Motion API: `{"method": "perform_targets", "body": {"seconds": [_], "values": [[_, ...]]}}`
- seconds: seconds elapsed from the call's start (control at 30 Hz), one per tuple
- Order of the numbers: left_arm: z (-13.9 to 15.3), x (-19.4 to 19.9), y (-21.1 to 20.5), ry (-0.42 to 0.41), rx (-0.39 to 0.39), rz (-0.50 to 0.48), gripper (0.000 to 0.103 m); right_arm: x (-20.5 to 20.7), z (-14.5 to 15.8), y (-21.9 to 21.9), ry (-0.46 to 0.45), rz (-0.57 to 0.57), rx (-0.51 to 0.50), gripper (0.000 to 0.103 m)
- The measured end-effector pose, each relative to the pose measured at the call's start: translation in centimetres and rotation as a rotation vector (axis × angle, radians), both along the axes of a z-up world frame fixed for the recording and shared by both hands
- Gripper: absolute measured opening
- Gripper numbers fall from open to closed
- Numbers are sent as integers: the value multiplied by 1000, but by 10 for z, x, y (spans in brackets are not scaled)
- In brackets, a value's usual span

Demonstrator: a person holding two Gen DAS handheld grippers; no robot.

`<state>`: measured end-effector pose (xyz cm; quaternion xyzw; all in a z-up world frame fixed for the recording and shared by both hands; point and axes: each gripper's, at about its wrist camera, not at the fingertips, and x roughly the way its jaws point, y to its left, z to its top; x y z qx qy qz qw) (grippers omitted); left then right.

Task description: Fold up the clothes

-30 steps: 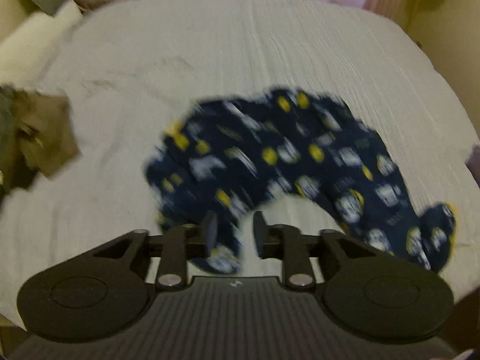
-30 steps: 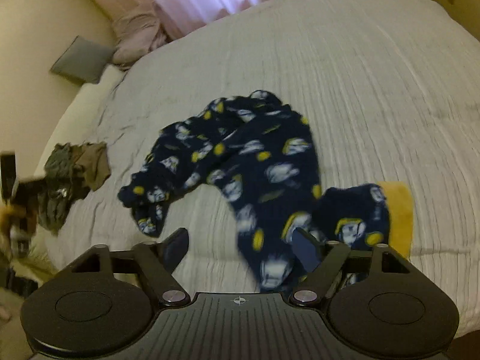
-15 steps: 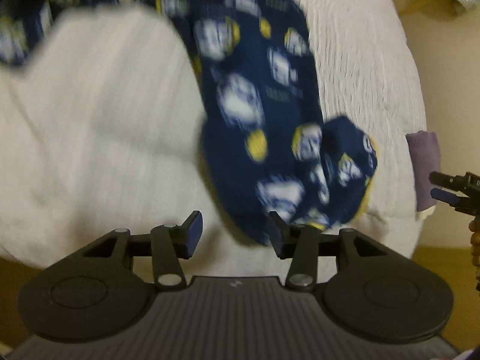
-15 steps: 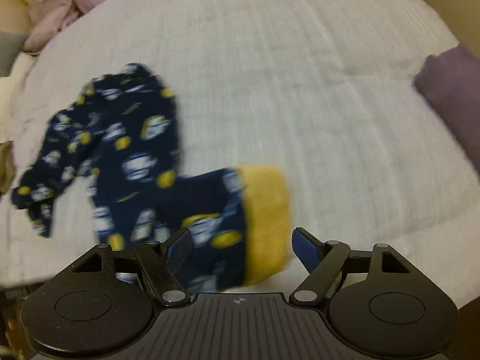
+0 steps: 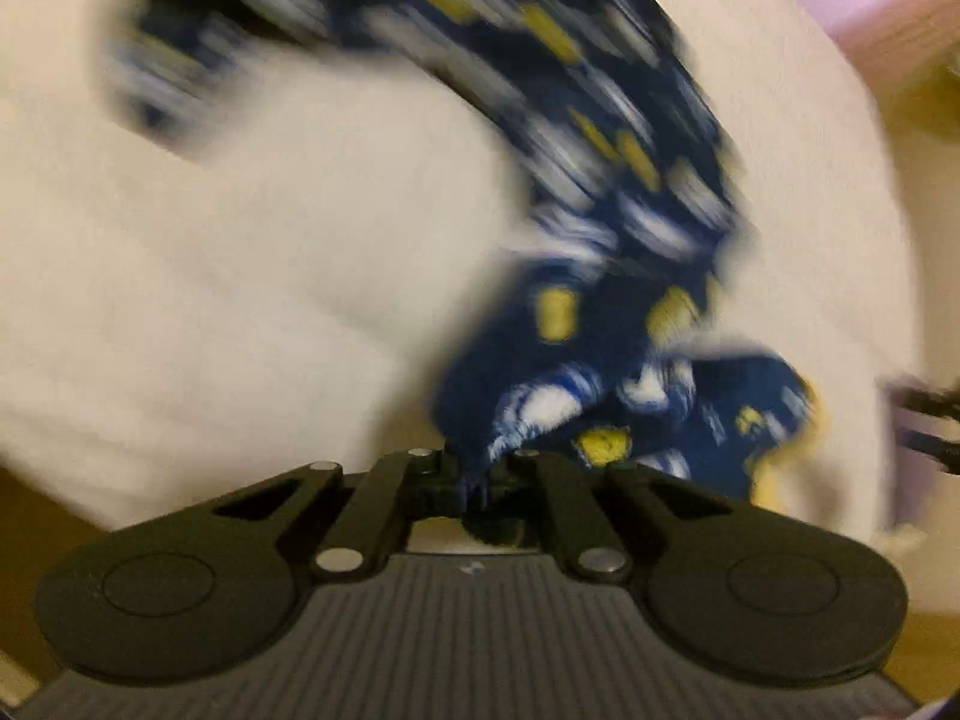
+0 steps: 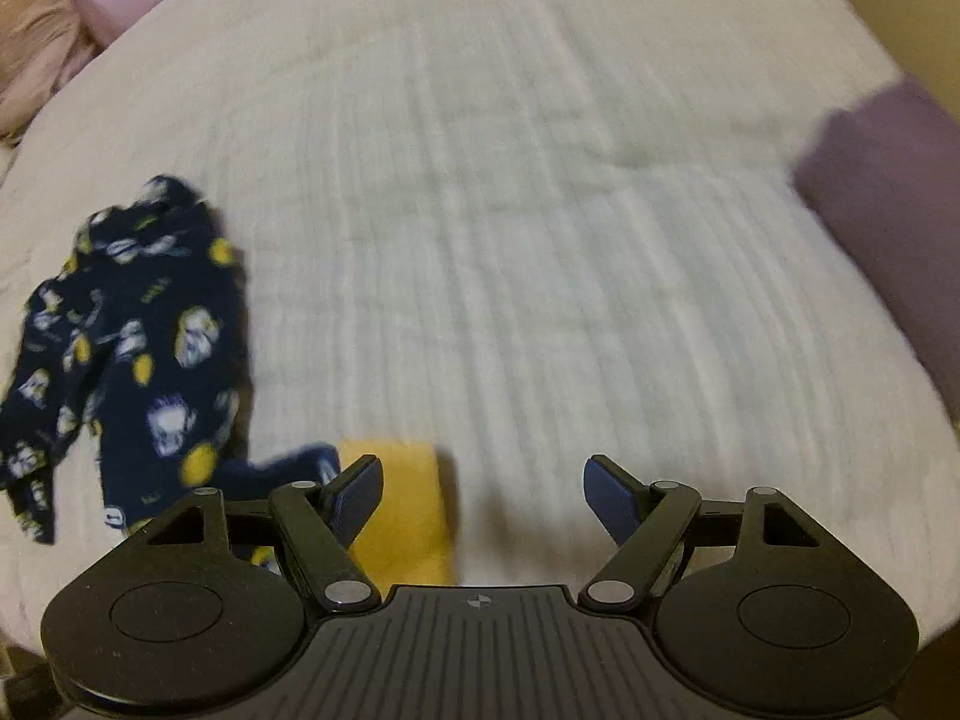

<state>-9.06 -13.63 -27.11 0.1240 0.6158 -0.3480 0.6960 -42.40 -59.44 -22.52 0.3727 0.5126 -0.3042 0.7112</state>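
Observation:
Navy pyjama pants (image 5: 600,192) with white and yellow prints lie crumpled on the white bed (image 5: 240,276). My left gripper (image 5: 474,474) is shut on an edge of the pants near the bed's front edge; the view is blurred. In the right wrist view the pants (image 6: 138,354) lie at the left, with a yellow cuff (image 6: 408,510) between my fingers, close to the left one. My right gripper (image 6: 483,498) is open, just above the bed, holding nothing.
A folded purple cloth (image 6: 888,192) lies on the bed at the right edge. Pink pillows (image 6: 36,54) sit at the far left by the curtain. The bed's front edge is just below both grippers.
My left gripper went from open to shut on the edge of the pants. My right gripper shifted right, so the pants and yellow cuff now sit further left in its view.

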Motion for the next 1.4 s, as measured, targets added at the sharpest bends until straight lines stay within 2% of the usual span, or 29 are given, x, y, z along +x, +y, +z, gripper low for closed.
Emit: {"method": "perform_targets", "body": {"seconds": [0.17, 0.23, 0.3, 0.37, 0.4, 0.53, 0.57, 0.7, 0.77, 0.8, 0.83, 0.87, 0.9, 0.93, 1.03, 1.13, 1.23, 1.33, 1.4], "values": [[88, 138, 98, -443, 252, 200, 4, 64, -5, 9, -106, 58, 44, 77], [100, 179, 118, -472, 285, 260, 6, 91, -7, 14, -155, 78, 63, 77], [101, 201, 125, -461, 271, 317, 11, 117, -13, 19, -223, 76, 87, 77], [91, 202, 123, -415, 238, 326, 23, 144, -25, 25, -302, 34, 134, 77], [80, 198, 121, -384, 230, 318, 25, 157, -32, 26, -338, 12, 162, 77], [43, 180, 142, -250, 201, 374, 26, 210, -72, 34, -440, -77, 308, 77], [34, 176, 149, -216, 194, 397, 26, 223, -85, 36, -450, -91, 331, 77], [13, 159, 187, -96, 145, 633, 30, 277, -140, 49, -425, -150, 379, 77], [10, 154, 199, -70, 126, 721, 32, 295, -163, 52, -421, -209, 399, 77], [8, 152, 203, -71, 131, 733, 32, 302, -169, 54, -427, -221, 406, 76], [7, 150, 206, -73, 137, 745, 32, 310, -171, 55, -437, -217, 411, 29], [5, 148, 210, -75, 142, 757, 33, 317, -174, 57, -447, -214, 416, 2], [3, 146, 211, -73, 147, 767, 33, 322, -174, 57, -433, -205, 403, 6], [2, 145, 213, -73, 148, 780, 33, 324, -166, 55, -422, -192, 365, 5], [2, 142, 215, -83, 139, 779, 33, 310, -122, 30, -475, -203, 248, 4], [4, 135, 203, -64, 99, 746, 33, 255, -61, -21, -543, -273, 123, 4], [4, 126, 191, -44, 59, 713, 36, 172, 1, -70, -538, -385, -52, 5], [1, 108, 172, -5, 13, 663, 39, 76, 50, -100, -480, -562, -228, 5], [-3, 94, 161, 23, -10, 630, 41, 14, 71, -108, -410, -674, -317, 5]]}}
